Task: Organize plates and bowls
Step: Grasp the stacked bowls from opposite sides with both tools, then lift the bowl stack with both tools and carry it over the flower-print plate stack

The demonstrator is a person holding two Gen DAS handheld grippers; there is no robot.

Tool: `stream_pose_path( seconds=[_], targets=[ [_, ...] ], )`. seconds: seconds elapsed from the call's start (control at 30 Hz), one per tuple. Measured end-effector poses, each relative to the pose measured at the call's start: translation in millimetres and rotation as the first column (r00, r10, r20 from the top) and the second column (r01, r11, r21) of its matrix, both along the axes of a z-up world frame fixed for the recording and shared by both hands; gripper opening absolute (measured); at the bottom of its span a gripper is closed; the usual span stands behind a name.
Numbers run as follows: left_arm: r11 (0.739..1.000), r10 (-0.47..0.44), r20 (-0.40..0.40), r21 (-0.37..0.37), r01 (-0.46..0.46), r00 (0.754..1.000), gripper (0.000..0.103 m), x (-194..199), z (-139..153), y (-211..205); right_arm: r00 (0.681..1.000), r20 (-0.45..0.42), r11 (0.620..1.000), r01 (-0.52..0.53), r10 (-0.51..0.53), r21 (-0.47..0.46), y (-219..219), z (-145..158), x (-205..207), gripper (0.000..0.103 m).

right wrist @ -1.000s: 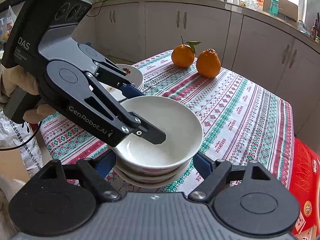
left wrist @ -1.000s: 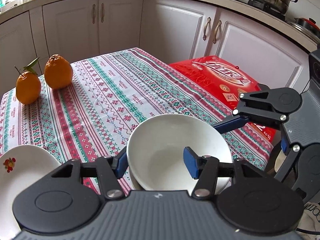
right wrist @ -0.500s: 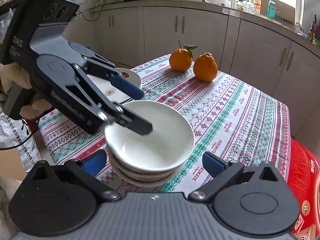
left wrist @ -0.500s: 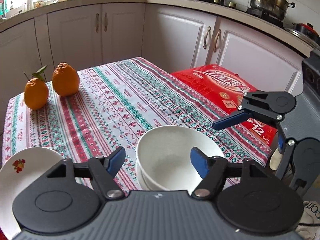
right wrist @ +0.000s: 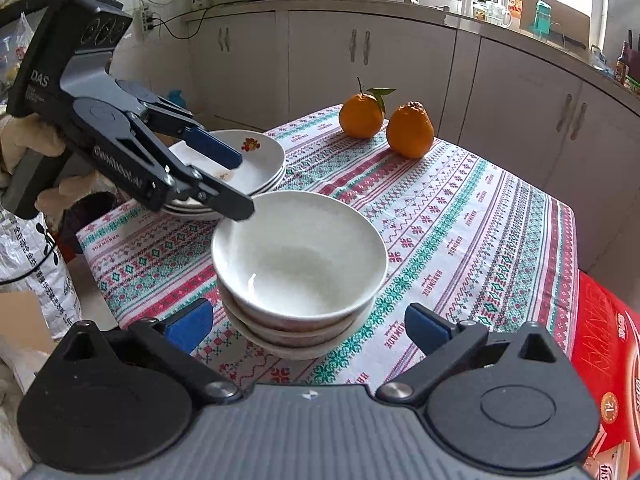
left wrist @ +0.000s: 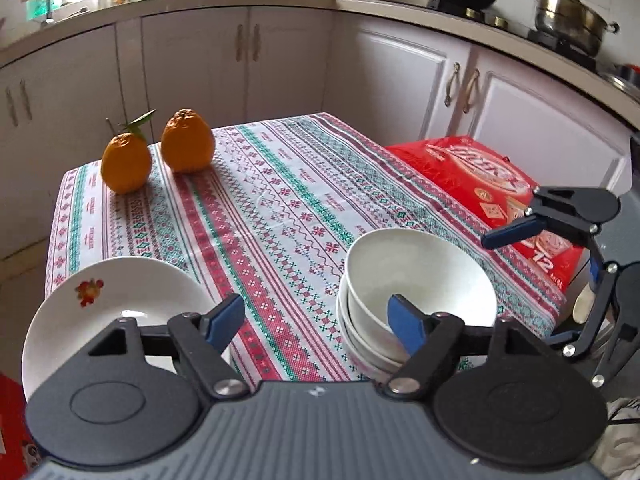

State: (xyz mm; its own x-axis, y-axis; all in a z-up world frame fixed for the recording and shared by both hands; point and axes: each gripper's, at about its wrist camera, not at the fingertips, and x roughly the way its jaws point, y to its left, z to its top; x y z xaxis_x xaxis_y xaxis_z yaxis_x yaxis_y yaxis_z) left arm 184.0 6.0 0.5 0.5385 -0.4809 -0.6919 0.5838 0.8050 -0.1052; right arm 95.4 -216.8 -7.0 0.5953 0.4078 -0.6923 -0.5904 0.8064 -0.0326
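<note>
Glossy white round bowls (right wrist: 298,264) sit nested on the patterned tablecloth (right wrist: 460,240). The left gripper (right wrist: 240,184), jaws just widening, and the right gripper (right wrist: 308,326) both hang released beside them; lower bowls mostly hidden.

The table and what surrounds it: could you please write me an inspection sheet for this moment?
Surface: table under a patterned cloth.
Job's things: bowls nested in one stack near the front edge; plates stacked at the corner, top one with a flower print.
Clutter: two oranges at the far end, touching nothing else.
Grippers: left gripper open, jaws just opening, empty, between plates and bowls; right gripper open wide, jaws astride the bowls, not touching.
Cables: a wire to a wall socket.
Surroundings: white cabinets; red box beside the table; pot on the stove.
</note>
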Motion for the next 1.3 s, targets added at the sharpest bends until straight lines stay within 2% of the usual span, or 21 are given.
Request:
stream_pose_path(
  seconds=[0.2,0.3,0.53,0.7,0.87,1.07,1.2,1.3],
  targets=[
    [0.999,-0.030,0.028,-0.015,0.031,0.999,0.080,-16,8,11,0.999,-0.017,0.999,-0.029,0.028,-0.032,-3,-6,0,0.103],
    [0.997,-0.079,0.035,0.020,0.078,0.996,0.086,-30,6,10,0.999,-0.032,0.997,-0.045,0.043,-0.062,-6,-13,3,0.103],
    [0.967,-0.201,-0.023,0.154,0.202,0.979,0.086,-47,-28,-15,0.997,-0.040,0.986,-0.068,0.063,-0.152,-4,-37,11,0.103],
    [0.945,-0.261,-0.042,0.193,0.264,0.965,0.086,-40,-51,-36,0.994,-0.065,0.983,-0.094,0.085,-0.158,-1,-45,23,0.103],
    [0.930,-0.300,-0.044,0.209,0.303,0.953,0.086,-28,-58,-47,0.988,-0.051,0.968,-0.151,0.144,-0.199,6,-48,29,0.103],
    [0.903,-0.366,-0.057,0.217,0.370,0.929,0.086,-22,-63,-54,0.966,-0.080,0.942,-0.257,0.245,-0.217,15,-50,38,0.103],
    [0.878,-0.418,-0.082,0.219,0.425,0.905,0.084,-18,-65,-57,0.942,-0.095,0.914,-0.336,0.322,-0.228,20,-48,42,0.102],
    [0.869,-0.440,-0.080,0.214,0.446,0.895,0.084,-13,-62,-58,0.925,-0.106,0.895,-0.379,0.364,-0.235,24,-46,46,0.102]
  ],
)
